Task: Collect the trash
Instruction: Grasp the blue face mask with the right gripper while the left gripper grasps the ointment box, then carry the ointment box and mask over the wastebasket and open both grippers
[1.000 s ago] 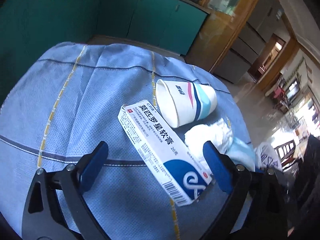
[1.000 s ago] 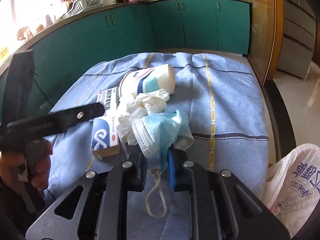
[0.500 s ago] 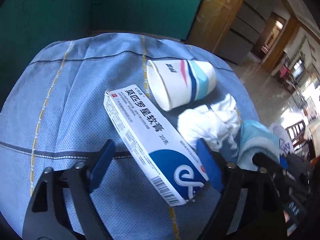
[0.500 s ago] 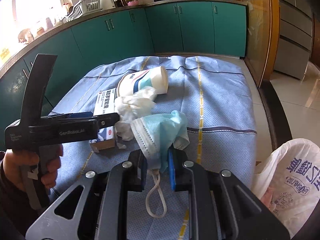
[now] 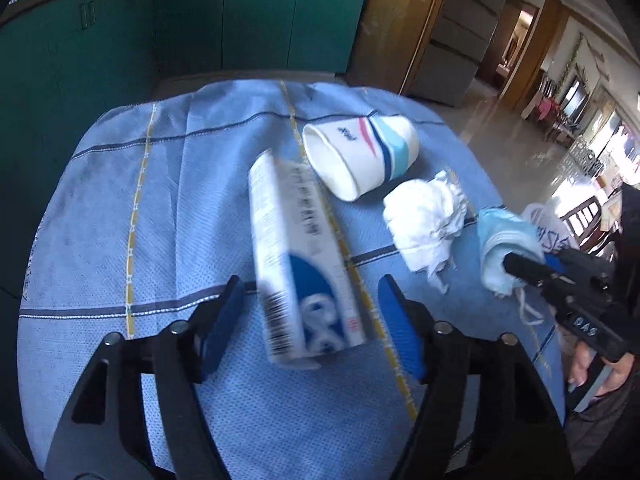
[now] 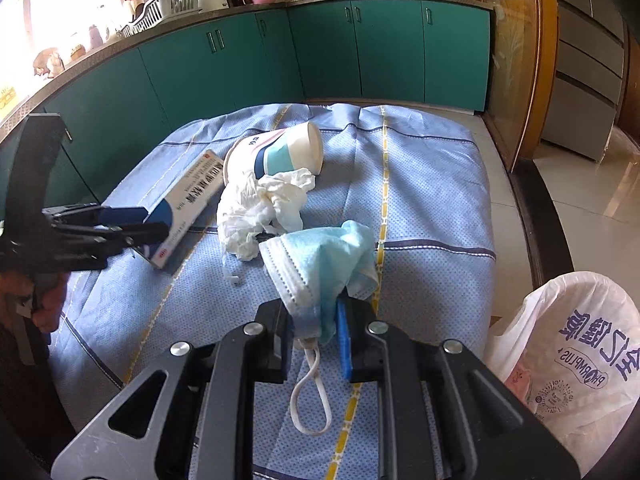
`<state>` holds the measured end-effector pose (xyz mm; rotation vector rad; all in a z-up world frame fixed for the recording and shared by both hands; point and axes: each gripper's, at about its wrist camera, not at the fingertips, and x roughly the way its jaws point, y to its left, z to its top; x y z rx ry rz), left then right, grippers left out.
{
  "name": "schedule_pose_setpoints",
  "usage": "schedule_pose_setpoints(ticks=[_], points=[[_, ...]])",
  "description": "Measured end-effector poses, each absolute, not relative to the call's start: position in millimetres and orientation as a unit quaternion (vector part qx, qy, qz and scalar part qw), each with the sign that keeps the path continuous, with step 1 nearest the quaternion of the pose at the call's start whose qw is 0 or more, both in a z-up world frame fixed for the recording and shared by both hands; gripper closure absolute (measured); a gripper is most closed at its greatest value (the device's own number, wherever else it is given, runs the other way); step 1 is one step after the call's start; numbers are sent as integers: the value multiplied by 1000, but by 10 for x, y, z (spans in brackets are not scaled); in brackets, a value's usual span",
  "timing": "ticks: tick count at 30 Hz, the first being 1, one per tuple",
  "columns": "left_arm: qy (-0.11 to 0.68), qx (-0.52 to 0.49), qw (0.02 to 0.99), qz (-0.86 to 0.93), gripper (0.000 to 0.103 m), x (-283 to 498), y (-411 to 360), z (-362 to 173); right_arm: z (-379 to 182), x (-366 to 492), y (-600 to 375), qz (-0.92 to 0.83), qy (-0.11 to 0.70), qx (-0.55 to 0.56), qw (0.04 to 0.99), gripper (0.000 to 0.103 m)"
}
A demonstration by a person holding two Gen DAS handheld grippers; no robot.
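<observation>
**Left gripper narrowing around ointment box; right gripper has the mask**

Since a second ago: the ointment box [image 5: 304, 264] now sits lengthwise between the left gripper [image 5: 310, 322] pads, where before it lay diagonally across them. The box is motion-blurred in the left wrist view. The left jaws have just been closing, box between them, but there are visible gaps on both sides, so no grip yet. In the right wrist view the box's near end looks tipped up off the cloth; can't confirm contact with the pads.

Right gripper [image 6: 316, 340]: clamped narrow on the blue face mask [image 6: 324, 264], unchanged. The mask bunches up above the pads and its ear loop [image 6: 310, 396] hangs below them.

Layout on the blue tablecloth [image 5: 160, 208] covering the tabletop:
- paper cup [image 5: 360, 156] on its side, far of the box, mouth facing left in the left wrist view
- crumpled white tissue [image 5: 426, 220] just right of the box, near side of the cup, touching the cup in the right wrist view
- mask at the tissue's right, near edge

White plastic bag [image 6: 572, 356] sits off the right edge of the tabletop, mouth open. Teal cabinets [image 6: 360, 52] along the far wall.
</observation>
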<state>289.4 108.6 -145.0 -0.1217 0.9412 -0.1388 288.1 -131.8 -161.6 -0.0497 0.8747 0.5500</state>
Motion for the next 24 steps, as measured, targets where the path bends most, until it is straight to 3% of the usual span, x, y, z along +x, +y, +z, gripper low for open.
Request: schedule_pose_setpoints(ticks=[3, 5, 7, 9, 11, 16, 24], points=[[444, -44, 892, -72, 21, 2872, 958, -1432, -1646, 2907, -1314, 250, 421, -23, 871, 77], [443, -29, 894, -61, 19, 2900, 890, -1466, -1659, 2915, -1318, 245, 419, -21, 874, 66], [450, -17, 892, -41, 19, 2928, 860, -1537, -1663, 2926, -1327, 236, 416, -20, 878, 48], [458, -12, 888, -24, 19, 2991, 874, -1612, -1658, 2924, -1321, 235, 412, -18, 880, 41], [461, -11, 887, -17, 24, 3014, 888, -1657, -1654, 2918, -1297, 241, 410, -19, 879, 38], [458, 1, 889, -9, 50, 3029, 896, -1684, -1683, 2935, -1238, 238, 412, -22, 880, 36], [439, 10, 898, -10, 56, 2954, 821, -1592, -1665, 2859, -1146, 214, 397, -62, 891, 39]])
